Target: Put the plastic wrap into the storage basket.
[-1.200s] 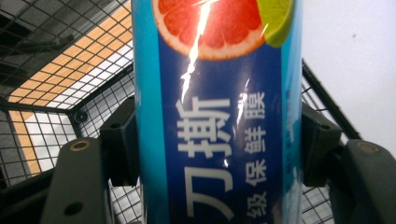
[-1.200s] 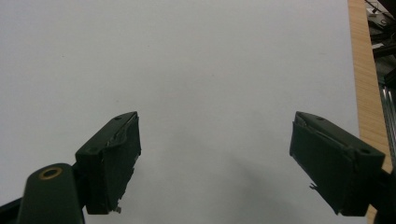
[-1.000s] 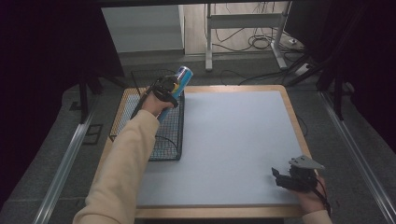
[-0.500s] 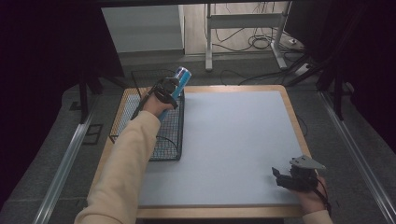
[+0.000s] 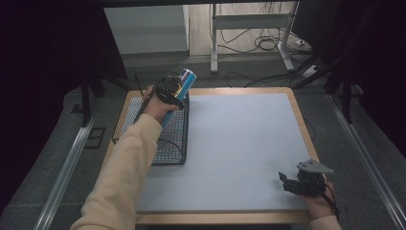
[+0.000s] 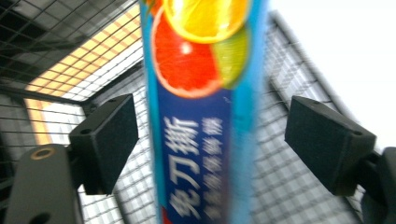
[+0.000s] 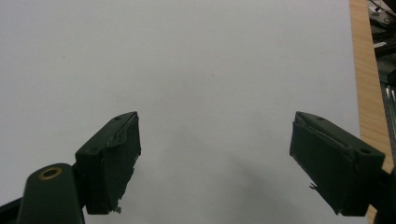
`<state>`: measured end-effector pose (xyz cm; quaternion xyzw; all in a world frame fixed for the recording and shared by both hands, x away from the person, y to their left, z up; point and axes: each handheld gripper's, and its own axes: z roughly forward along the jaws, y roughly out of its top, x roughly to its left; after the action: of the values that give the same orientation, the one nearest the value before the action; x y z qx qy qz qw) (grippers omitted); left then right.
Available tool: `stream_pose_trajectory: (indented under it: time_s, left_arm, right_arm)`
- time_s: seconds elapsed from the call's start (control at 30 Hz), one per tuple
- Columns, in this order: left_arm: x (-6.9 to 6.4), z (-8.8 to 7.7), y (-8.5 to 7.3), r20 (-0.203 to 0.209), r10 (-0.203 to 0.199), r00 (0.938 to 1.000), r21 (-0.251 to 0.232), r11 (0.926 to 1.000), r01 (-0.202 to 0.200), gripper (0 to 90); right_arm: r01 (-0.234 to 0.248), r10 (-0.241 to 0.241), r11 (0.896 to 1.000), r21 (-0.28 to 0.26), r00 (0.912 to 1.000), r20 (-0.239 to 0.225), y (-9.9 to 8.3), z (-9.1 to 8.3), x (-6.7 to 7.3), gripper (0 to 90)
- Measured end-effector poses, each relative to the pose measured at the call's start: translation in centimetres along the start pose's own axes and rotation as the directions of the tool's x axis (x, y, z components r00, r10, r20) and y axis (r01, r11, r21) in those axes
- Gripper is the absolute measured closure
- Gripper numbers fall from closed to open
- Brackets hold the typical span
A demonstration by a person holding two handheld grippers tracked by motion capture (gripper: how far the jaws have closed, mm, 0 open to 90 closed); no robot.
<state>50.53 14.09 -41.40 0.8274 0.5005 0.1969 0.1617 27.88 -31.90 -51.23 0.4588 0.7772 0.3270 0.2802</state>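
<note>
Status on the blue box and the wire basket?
Done: the blue box is inside the wire basket, leaning on its far wall. In hand: the left tongs have just been opening, and their pads stand clear of the box. Left: pull that hand out. The right tongs rest open and empty over the white mat.

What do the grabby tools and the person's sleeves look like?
Both are black. The left tool has two blocky square pads on metal arms, one with a brass-coloured rivet. The right tool carries a grey three-cornered plate on top. The left sleeve is pale cream.
</note>
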Motion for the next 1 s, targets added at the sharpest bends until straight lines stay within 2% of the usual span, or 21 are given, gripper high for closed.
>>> stream_pose_trajectory:
  time_s: [0.07,0.1,0.13,0.17,0.2,0.23,0.27,0.3,0.47,0.53,0.67,0.8,0.83,0.87,0.97,1.0]
  left_arm:
    - [-0.1,-0.5,-0.1,0.013,-0.001,0.9999,-0.01,1.0,0.001,14.3]
    - [-0.3,-1.7,-0.4,0.034,-0.002,0.9994,-0.043,0.9991,0.004,13.8]
    - [-0.3,-1.7,-0.4,0.034,-0.002,0.9994,-0.043,0.9991,0.004,13.3]
    - [-0.5,-3.2,-0.8,0.072,-0.013,0.9973,-0.09,0.9958,0.019,13.1]
    - [-0.5,-3.9,-1.1,0.087,-0.014,0.9961,-0.112,0.9934,0.023,12.9]
    - [-0.5,-3.9,-1.1,0.087,-0.014,0.9961,-0.112,0.9934,0.023,12.9]
    - [-0.7,-5.0,-1.7,0.115,-0.015,0.9933,-0.14,0.9897,0.031,12.9]
    - [-0.8,-5.4,-2.0,0.123,-0.011,0.9923,-0.15,0.9882,0.029,12.9]
    - [-1.4,-6.6,-3.1,0.164,-0.007,0.9864,-0.176,0.9837,0.037,13.2]
    - [-1.9,-7.1,-3.9,0.18,0.009,0.9837,-0.198,0.9797,0.027,13.4]
    - [-2.9,-7.7,-5.1,0.234,0.014,0.9721,-0.236,0.9708,0.043,14.4]
    - [-4.6,-8.7,-6.5,0.265,0.07,0.9618,-0.266,0.964,0.003,14.5]
    - [-4.6,-8.7,-6.5,0.265,0.07,0.9618,-0.266,0.964,0.003,14.5]
    - [-5.6,-9.4,-7.4,0.277,0.092,0.9564,-0.293,0.9562,-0.007,14.5]
    - [-7.2,-10.4,-8.8,0.294,0.135,0.9462,-0.329,0.9436,-0.032,14.9]
    - [-7.8,-10.6,-9.3,0.307,0.148,0.9402,-0.342,0.9391,-0.036,15.1]
  right_arm:
    - [-0.004,0.004,1.0,-0.002,1.0,-0.003,0.0,0.0,0.0,16.5]
    - [-0.006,0.006,1.0,-0.004,1.0,-0.002,0.1,0.1,0.0,16.5]
    - [-0.006,0.006,1.0,-0.004,1.0,-0.002,0.1,0.1,0.0,16.5]
    - [-0.003,0.003,1.0,-0.008,1.0,-0.004,0.3,0.1,0.0,16.5]
    - [0.001,-0.001,1.0,-0.008,1.0,-0.005,0.3,0.2,0.1,16.5]
    - [0.004,-0.004,1.0,-0.008,1.0,-0.008,0.3,0.2,0.2,16.4]
    - [0.005,-0.005,1.0,-0.008,0.9999,-0.011,0.3,0.2,0.2,16.4]
    - [0.003,-0.004,1.0,-0.008,0.9999,-0.012,0.3,0.2,0.2,16.4]
    - [0.002,-0.002,1.0,-0.016,0.9999,-0.012,0.5,0.2,0.1,16.4]
    - [0.007,-0.007,1.0,-0.017,0.9999,-0.011,0.6,0.3,0.3,16.4]
    - [0.02,-0.02,1.0,-0.02,0.9998,-0.008,0.9,0.2,0.7,16.4]
    - [0.036,-0.036,0.999,-0.041,0.9993,-0.005,1.5,0.1,1.2,16.5]
    - [0.036,-0.036,0.999,-0.041,0.9993,-0.005,1.5,0.1,1.2,16.5]
    - [0.045,-0.045,0.998,-0.042,0.999,-0.008,1.6,0.2,1.5,16.4]
    - [0.056,-0.057,0.998,-0.042,0.9982,-0.018,1.8,0.5,1.9,16.4]
    - [0.06,-0.061,0.997,-0.042,0.9979,-0.021,1.8,0.6,1.9,16.4]
